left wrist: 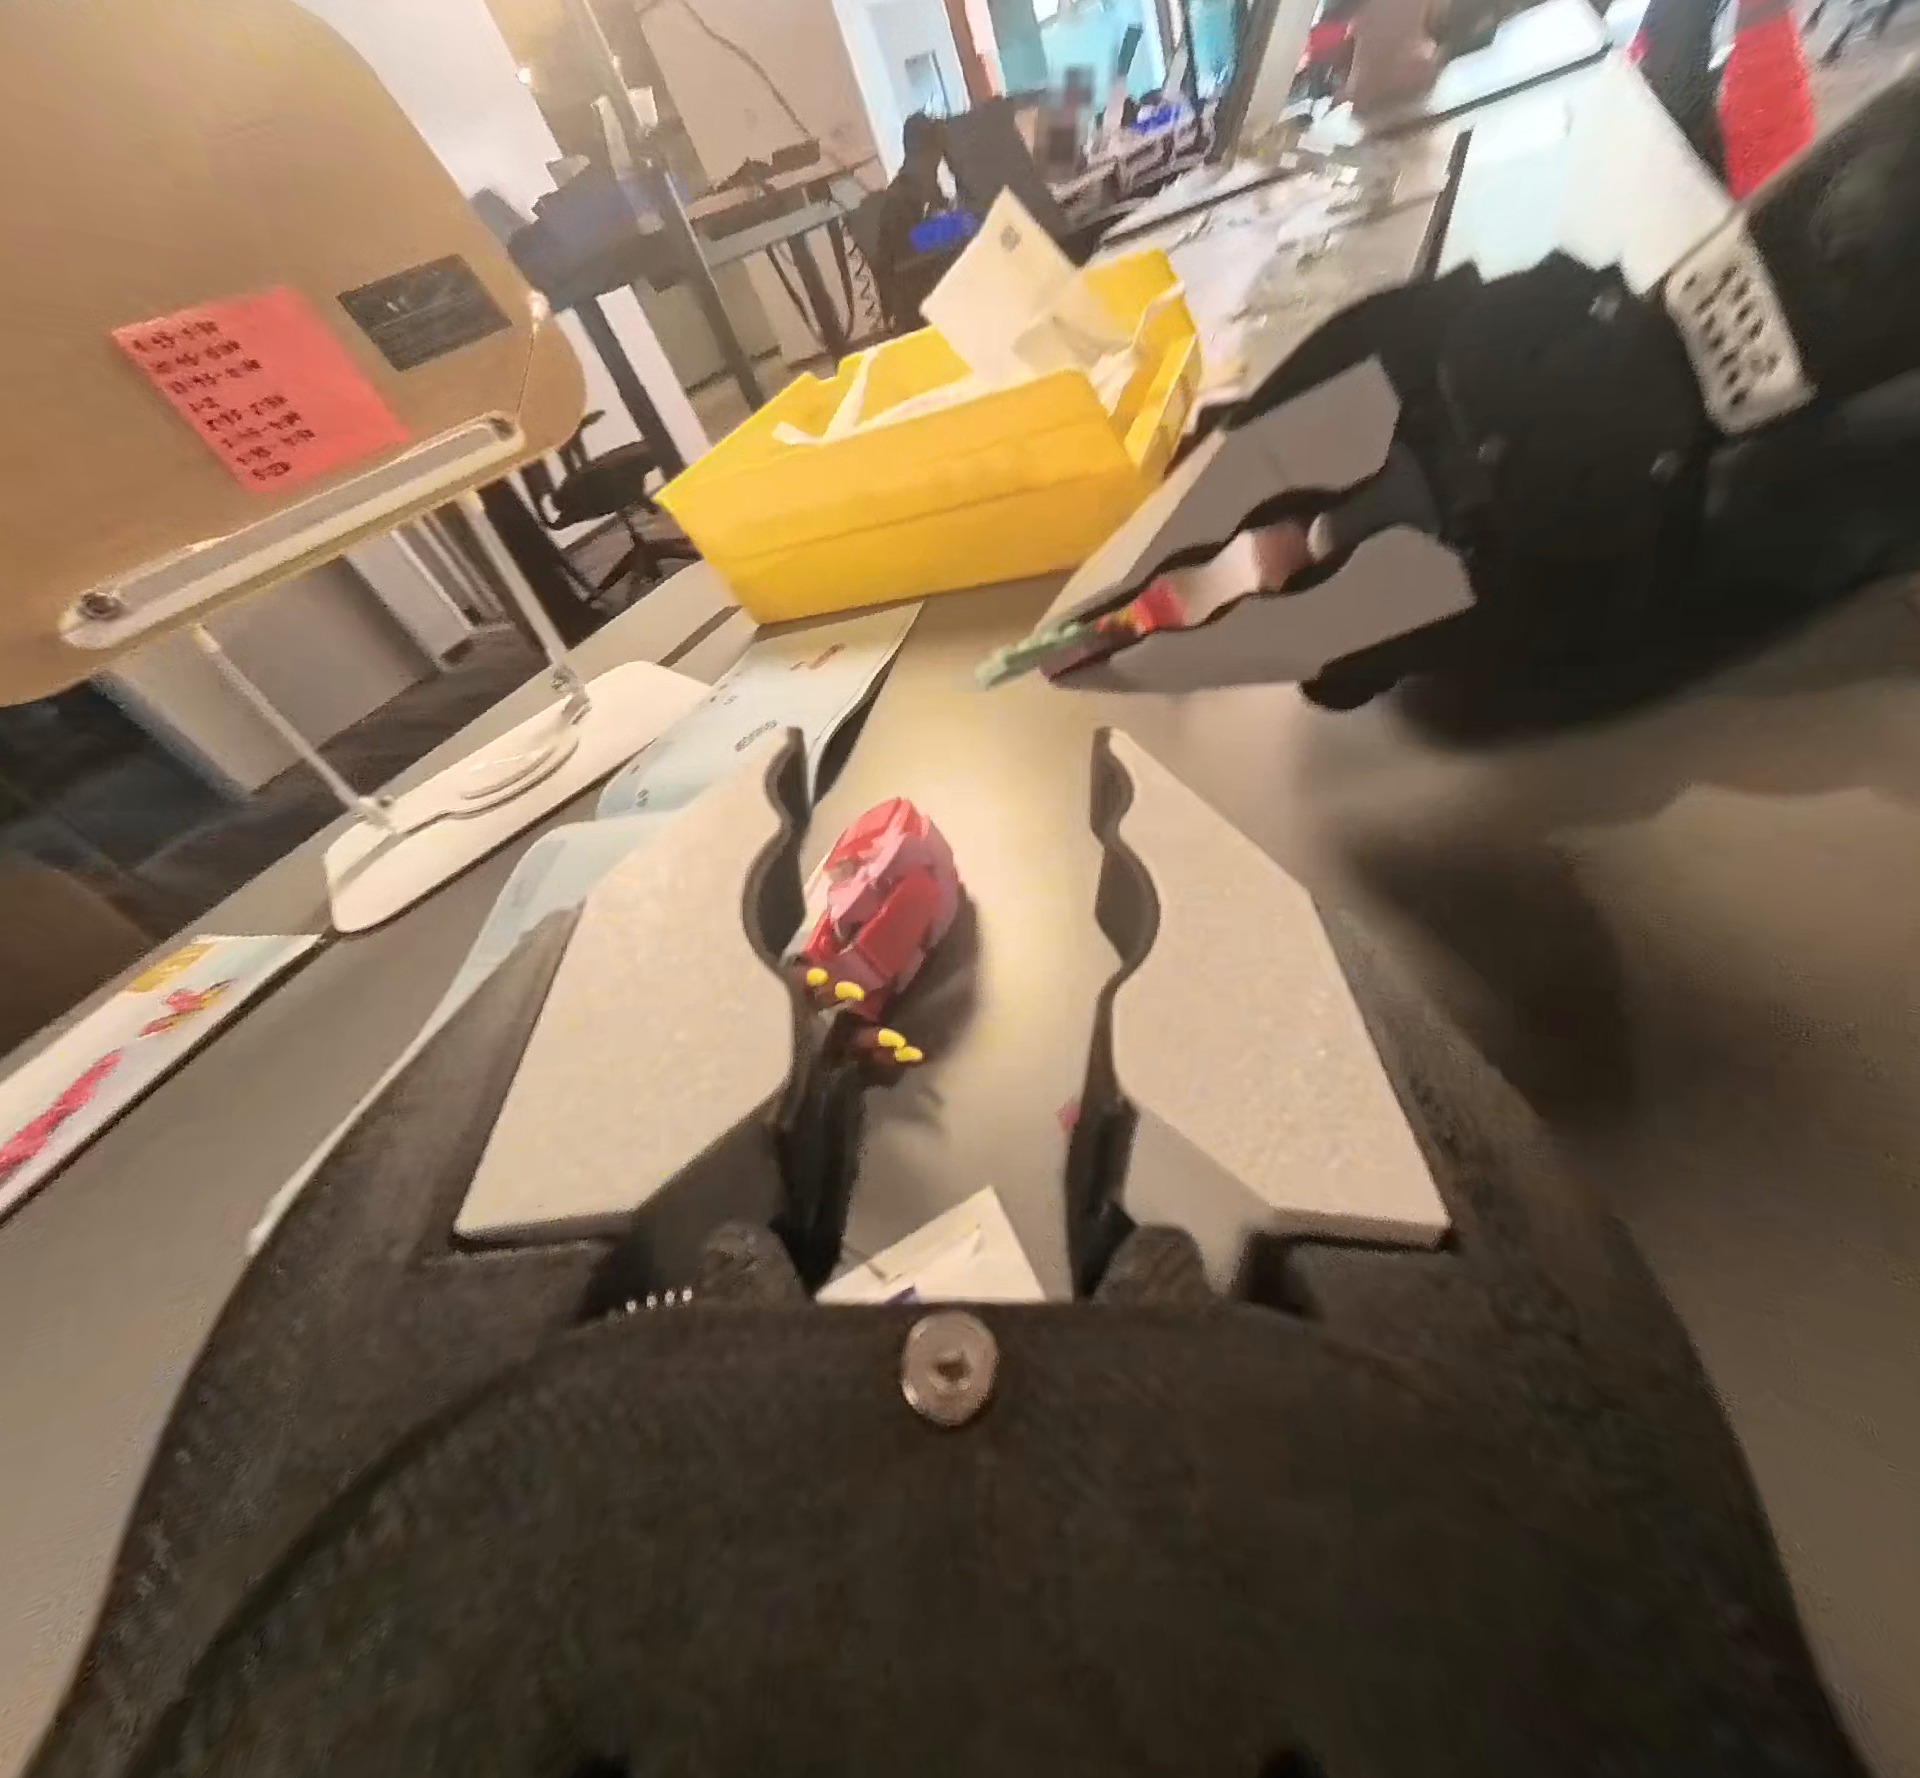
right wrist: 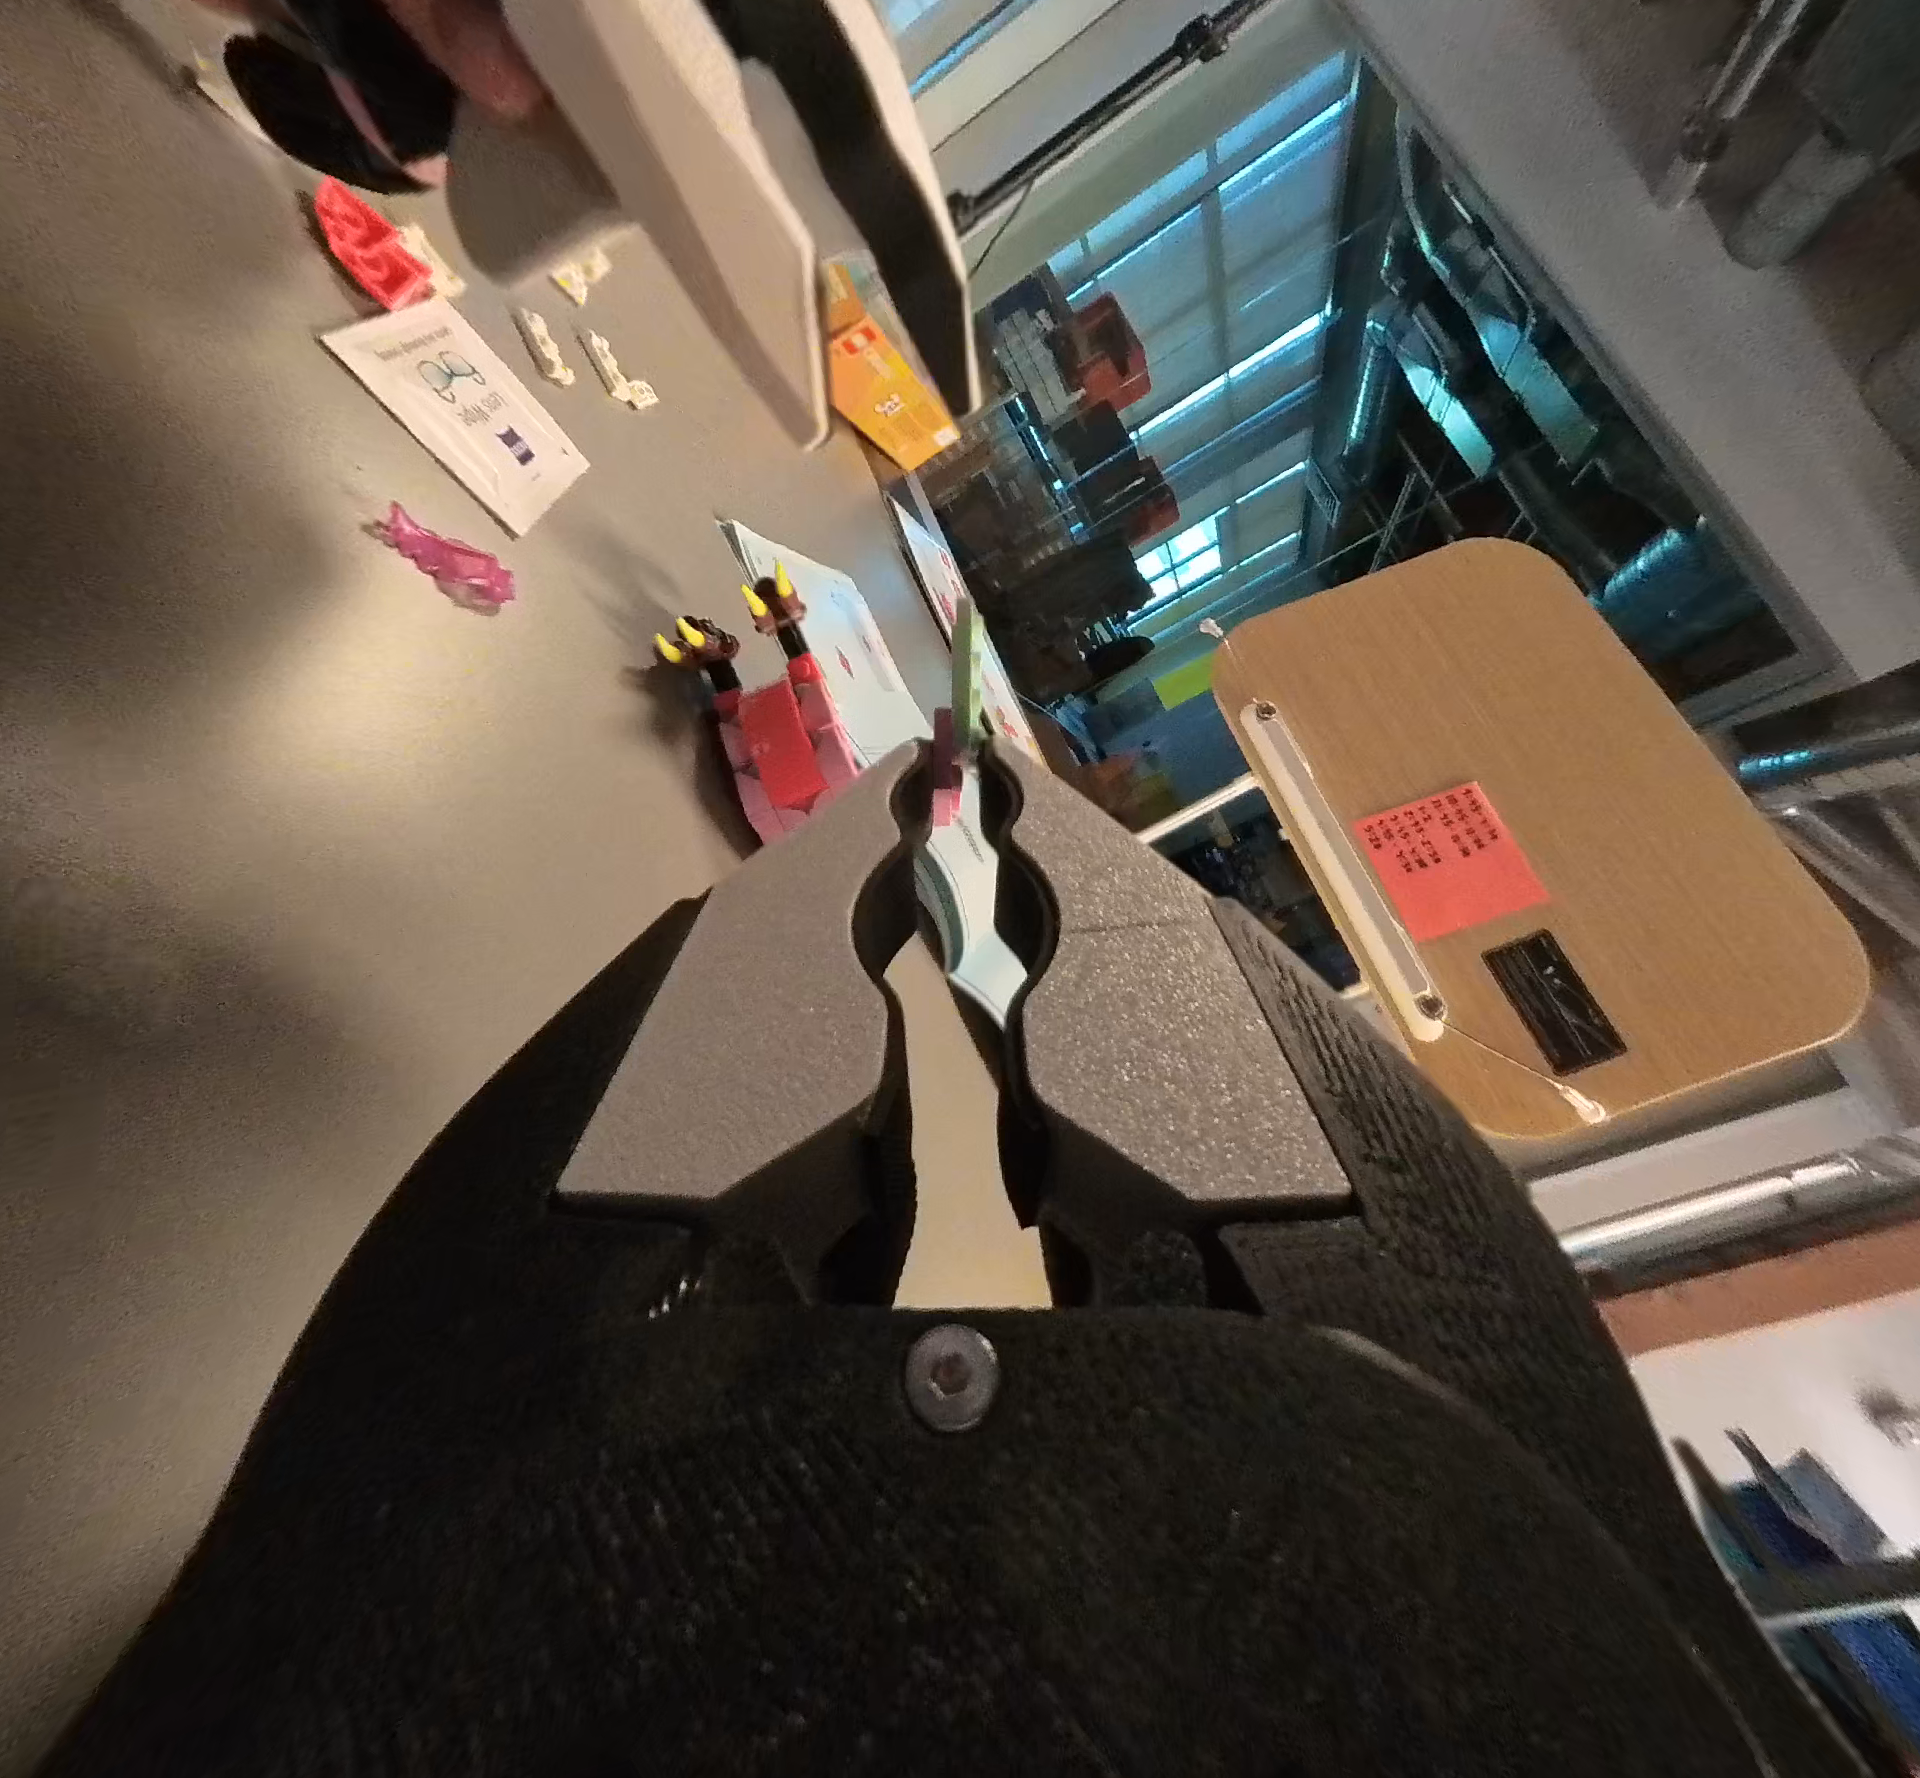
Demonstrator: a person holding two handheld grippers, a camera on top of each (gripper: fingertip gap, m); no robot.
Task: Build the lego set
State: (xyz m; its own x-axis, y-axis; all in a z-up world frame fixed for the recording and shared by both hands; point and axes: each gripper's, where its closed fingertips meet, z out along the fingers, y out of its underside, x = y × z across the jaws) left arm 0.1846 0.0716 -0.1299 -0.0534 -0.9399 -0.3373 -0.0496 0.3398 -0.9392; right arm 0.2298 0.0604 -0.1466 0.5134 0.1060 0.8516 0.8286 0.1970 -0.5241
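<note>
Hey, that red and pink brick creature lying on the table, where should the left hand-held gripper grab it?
Probably across the blocky red-and-pink body, from above, one pad on each long side. The body is broad and flat-sided; the thin black legs with yellow claws look fragile. The open left hand-held gripper already straddles it.

We see a red-and-pink brick figure [left wrist: 888,897] with dark-brown feet and yellow claws on the grey table [left wrist: 1558,1053]. Yellow bin [left wrist: 914,481] with white paper inside. Tan wood-grain board [right wrist: 1538,824] carrying a salmon-red sticker and a black label. Translucent magenta piece [right wrist: 447,556]. Pale-green plate with maroon bricks [right wrist: 961,689]. Both grippers: grey fingers, black bodies.
</note>
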